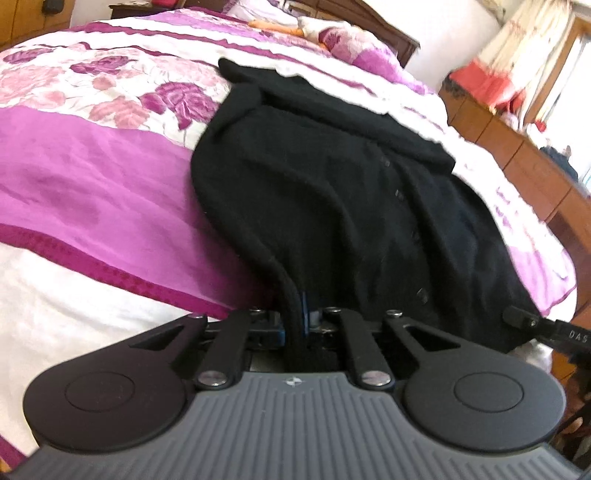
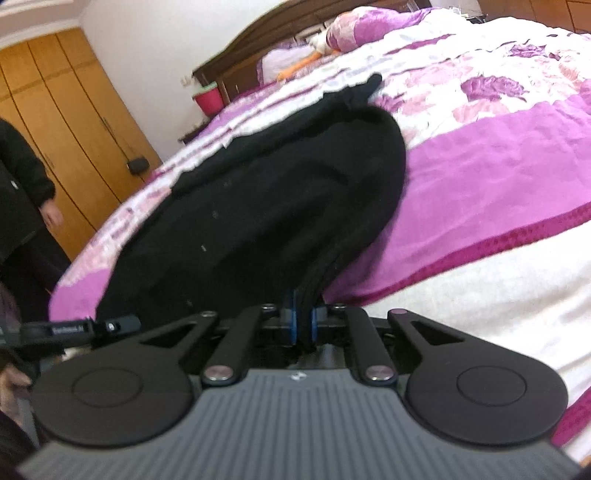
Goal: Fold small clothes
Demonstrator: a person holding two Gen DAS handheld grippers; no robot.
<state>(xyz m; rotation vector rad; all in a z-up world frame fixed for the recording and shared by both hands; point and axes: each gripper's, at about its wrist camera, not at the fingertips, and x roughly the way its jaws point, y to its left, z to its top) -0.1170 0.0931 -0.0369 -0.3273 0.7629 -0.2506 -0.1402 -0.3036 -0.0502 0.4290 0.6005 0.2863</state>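
The working surface is a bed covered by a bedspread with broad magenta bands, white sections and a purple-and-pink rose print; the same bedspread fills the right half of the right wrist view. A black buttoned knit garment lies stretched across the bed, running from the near edge toward the far side, with its near hem lifted off the cover. The left gripper has its fingers pressed together on a thick rolled edge of the garment. The right gripper likewise pinches a bunched edge of the garment between its blue-padded fingers. At the far end of the bed stand a dark wooden headboard and purple pillows. A wooden wardrobe occupies the left wall in the right wrist view, with a person in dark clothing standing near it. A red container sits beside the headboard. A wooden sideboard runs along the right of the bed in the left wrist view.
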